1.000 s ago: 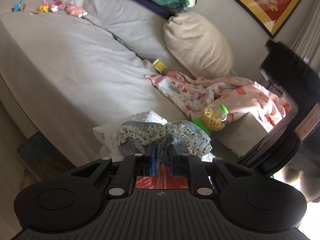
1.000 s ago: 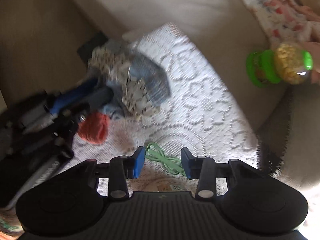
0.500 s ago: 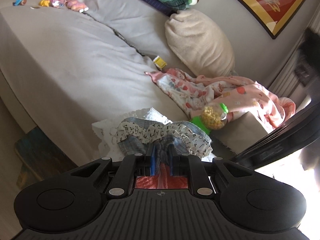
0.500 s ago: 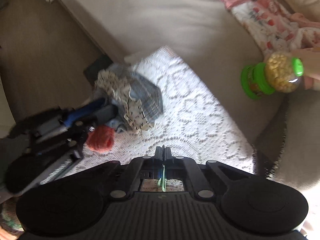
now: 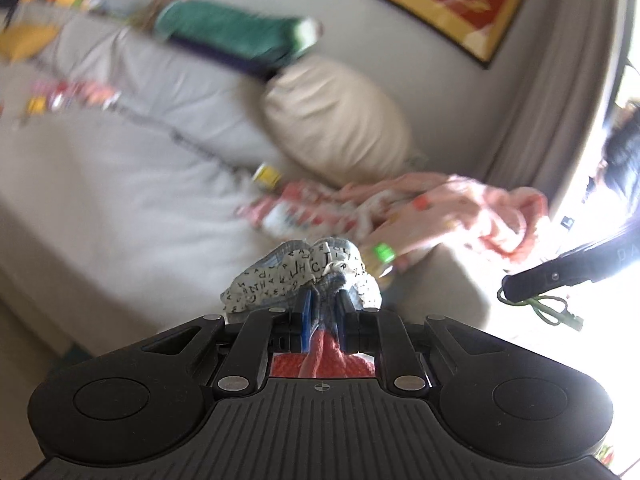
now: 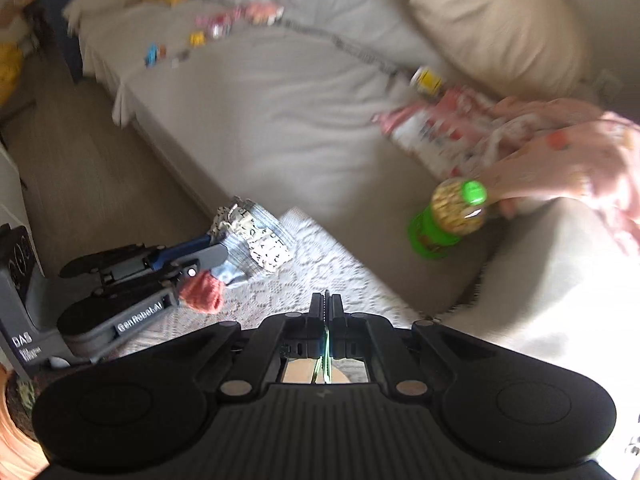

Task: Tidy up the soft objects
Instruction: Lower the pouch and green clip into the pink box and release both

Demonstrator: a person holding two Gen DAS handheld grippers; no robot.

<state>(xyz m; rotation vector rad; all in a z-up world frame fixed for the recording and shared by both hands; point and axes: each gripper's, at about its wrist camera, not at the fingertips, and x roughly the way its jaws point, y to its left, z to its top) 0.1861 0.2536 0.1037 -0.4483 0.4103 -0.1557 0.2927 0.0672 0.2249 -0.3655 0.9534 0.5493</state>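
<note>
Left wrist view: your left gripper had its blue fingers drawn close together on a small letter-print cloth, a bunched piece with a frilled edge and denim-blue fabric under it. A coral knit piece ran back between the fingers toward the palm. You held the bundle raised in front of the grey sofa. By its look it was light, limp and easily crushed; it would sag wherever it was unsupported, so a grip on the gathered middle, as you had it, seemed the safest hold. At the far right your right gripper showed dark against the glare, with a green cord hanging from its tip.

Right wrist view: your right gripper's fingers were pressed nearly flat together, pinching that thin green cord, which ran between them as a bright line. It looked slack, very light and thin enough to slip out of a loose pinch. To the near left your left gripper carried the cloth above a white lace mat on the sofa's near edge. A green-capped jar lay to the right, beside a pink printed blanket.
</note>
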